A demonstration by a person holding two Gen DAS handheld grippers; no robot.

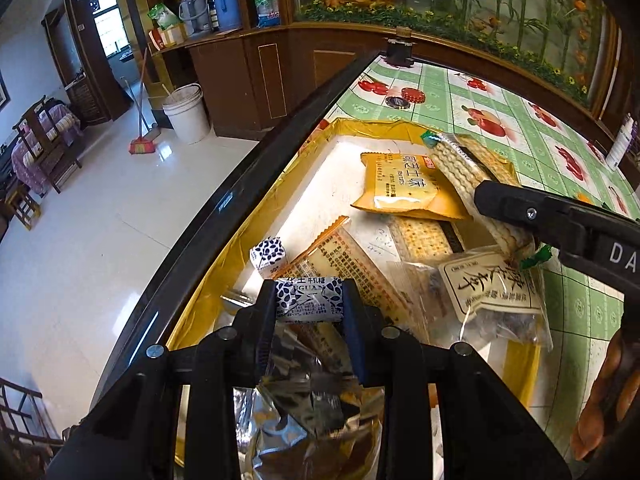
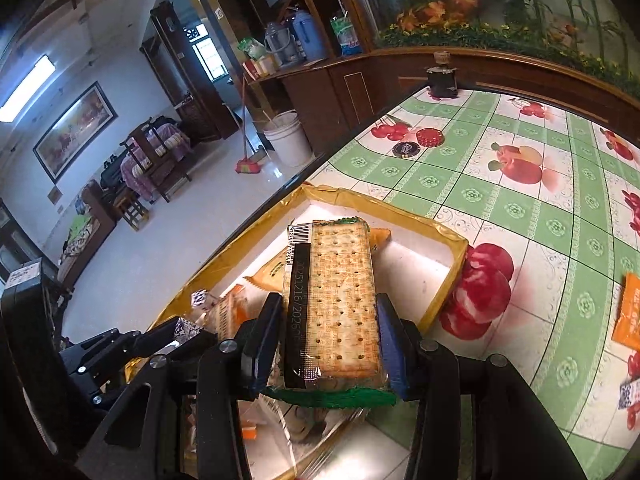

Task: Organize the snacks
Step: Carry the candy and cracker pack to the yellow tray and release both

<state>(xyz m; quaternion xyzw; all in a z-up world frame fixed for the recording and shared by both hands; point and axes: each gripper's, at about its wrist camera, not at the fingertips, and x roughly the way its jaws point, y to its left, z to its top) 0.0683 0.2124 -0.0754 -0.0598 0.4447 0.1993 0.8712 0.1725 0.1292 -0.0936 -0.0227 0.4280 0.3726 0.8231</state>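
A: So, why are both over the tray (image 2: 456, 258)?
B: Probably to drop snacks in. The left gripper (image 1: 310, 300) fingers clench a blue-patterned candy (image 1: 310, 298); the right gripper (image 2: 332, 320) grips a cracker pack (image 2: 336, 300) above it.

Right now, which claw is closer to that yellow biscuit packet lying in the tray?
Right. The right claw, gripping a cracker pack, hangs just beside the yellow packet; the left claw, holding a candy, sits further back.
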